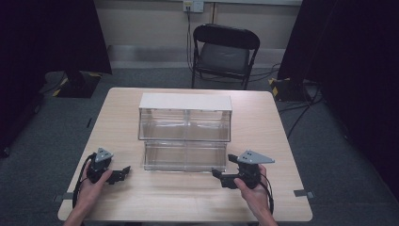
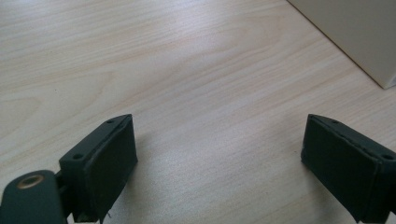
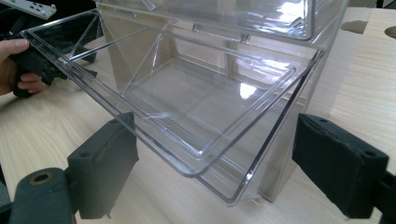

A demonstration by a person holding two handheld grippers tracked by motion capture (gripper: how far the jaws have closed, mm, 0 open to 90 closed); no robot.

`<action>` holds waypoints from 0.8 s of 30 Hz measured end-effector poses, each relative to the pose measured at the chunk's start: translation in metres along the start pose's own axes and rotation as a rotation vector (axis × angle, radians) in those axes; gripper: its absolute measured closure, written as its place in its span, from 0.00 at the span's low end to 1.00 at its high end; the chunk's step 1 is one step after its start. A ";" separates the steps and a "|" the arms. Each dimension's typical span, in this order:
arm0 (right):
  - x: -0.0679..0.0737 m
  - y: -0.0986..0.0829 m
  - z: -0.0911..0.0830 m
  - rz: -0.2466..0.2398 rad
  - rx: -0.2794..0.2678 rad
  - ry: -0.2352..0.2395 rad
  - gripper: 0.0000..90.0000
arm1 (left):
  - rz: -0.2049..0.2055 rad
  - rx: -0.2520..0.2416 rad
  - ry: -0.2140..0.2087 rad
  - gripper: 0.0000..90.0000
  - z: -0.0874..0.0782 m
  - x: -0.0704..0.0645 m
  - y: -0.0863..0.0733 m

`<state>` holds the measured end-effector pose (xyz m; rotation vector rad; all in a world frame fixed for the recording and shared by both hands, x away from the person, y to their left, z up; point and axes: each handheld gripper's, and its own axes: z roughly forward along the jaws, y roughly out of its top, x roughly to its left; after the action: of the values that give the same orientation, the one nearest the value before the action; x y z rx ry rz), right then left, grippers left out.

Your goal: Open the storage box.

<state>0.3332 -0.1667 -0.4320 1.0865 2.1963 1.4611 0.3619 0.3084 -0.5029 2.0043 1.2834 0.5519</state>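
High view: clear plastic bin (image 1: 185, 125) with white top, mid-table (image 1: 127, 197), long axis left-right, open tray toward person. Left gripper (image 1: 123, 173) and right gripper (image 1: 222, 167) near tray's front corners, apart from it.

Left gripper view: jaws spread wide over bare wood; bin corner upper right.

Right gripper view: jaws parted, tray's corner (image 3: 205, 158) between them, untouched.

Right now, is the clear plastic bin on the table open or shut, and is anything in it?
Open and empty: the clear bin has its front flap tilted outward, with bare plastic inside.
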 end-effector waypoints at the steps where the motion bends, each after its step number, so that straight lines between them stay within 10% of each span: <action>1: 0.000 0.001 0.001 0.000 -0.003 0.004 0.15 | -0.002 0.000 0.001 0.11 0.000 0.000 0.000; 24: 0.000 0.009 -0.004 0.017 -0.028 -0.007 0.15 | -0.001 0.000 -0.001 0.11 0.000 0.000 0.000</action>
<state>0.3341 -0.1676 -0.4222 1.1018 2.1610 1.4876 0.3619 0.3083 -0.5030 2.0033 1.2840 0.5500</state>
